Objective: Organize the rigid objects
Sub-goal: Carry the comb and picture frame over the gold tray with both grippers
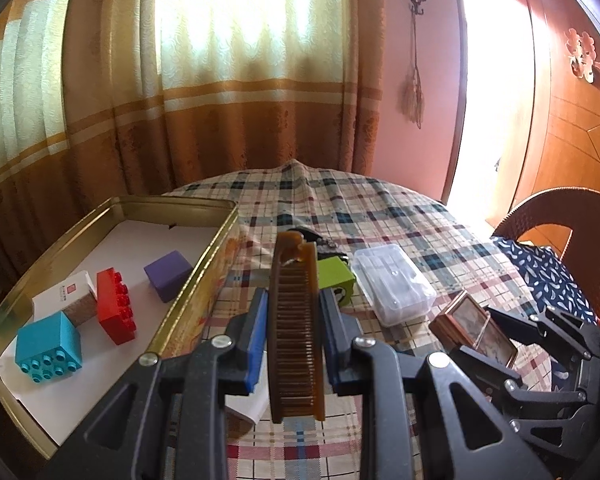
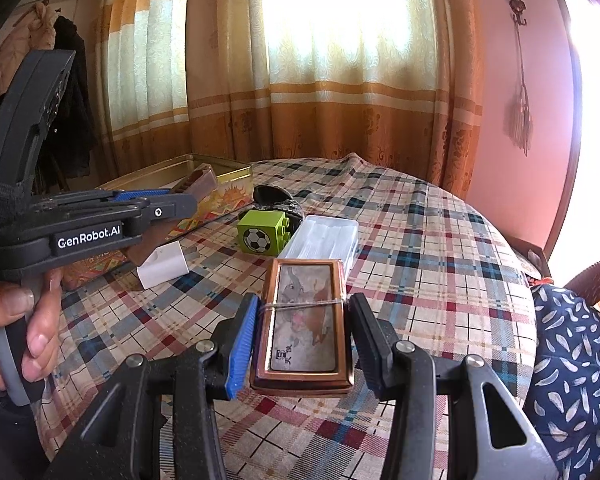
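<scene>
Four pieces are already laid in the tin at nine o'clock; a comb is clamped by the left gripper, a framed box by the right gripper; green block and clear case are left at twelve

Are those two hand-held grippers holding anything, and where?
Left hand-held gripper: brown comb, pinched across its middle. Right hand-held gripper: copper-framed box, gripped by its long sides.
</scene>
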Demonstrator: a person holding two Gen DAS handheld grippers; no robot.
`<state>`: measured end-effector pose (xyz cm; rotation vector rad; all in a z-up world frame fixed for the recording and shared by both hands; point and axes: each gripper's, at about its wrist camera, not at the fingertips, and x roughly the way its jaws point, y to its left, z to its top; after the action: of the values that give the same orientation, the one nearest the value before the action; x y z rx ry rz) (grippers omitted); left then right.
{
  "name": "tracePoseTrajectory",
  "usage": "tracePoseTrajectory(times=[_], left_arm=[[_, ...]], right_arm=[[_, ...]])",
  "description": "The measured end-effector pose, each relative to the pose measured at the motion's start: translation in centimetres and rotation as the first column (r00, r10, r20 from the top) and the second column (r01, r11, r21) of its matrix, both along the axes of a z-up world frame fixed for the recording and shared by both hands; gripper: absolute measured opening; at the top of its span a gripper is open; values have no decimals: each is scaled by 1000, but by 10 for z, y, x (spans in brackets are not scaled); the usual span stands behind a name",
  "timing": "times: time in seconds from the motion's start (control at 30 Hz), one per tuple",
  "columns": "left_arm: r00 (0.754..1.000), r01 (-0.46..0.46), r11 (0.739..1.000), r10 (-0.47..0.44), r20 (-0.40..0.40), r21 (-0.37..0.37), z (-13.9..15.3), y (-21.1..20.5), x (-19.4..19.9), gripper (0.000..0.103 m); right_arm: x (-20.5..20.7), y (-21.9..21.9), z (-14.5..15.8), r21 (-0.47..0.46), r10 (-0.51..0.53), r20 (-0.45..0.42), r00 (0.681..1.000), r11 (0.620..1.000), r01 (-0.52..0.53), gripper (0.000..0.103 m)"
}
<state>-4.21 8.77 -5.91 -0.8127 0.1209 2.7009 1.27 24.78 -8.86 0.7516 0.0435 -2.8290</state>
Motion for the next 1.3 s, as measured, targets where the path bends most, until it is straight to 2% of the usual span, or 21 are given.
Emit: tracePoseTrajectory(times=[0.77, 1.3], left_arm=[[996, -47, 998, 50, -75, 39, 9, -12, 11, 24], [990, -102, 992, 108, -89, 72, 13, -34, 11, 24]], right_arm=[[1, 1, 1, -1, -7, -14, 1000, 1000, 7, 49], [8, -1, 25, -20, -5, -73, 997, 1000, 4, 49]])
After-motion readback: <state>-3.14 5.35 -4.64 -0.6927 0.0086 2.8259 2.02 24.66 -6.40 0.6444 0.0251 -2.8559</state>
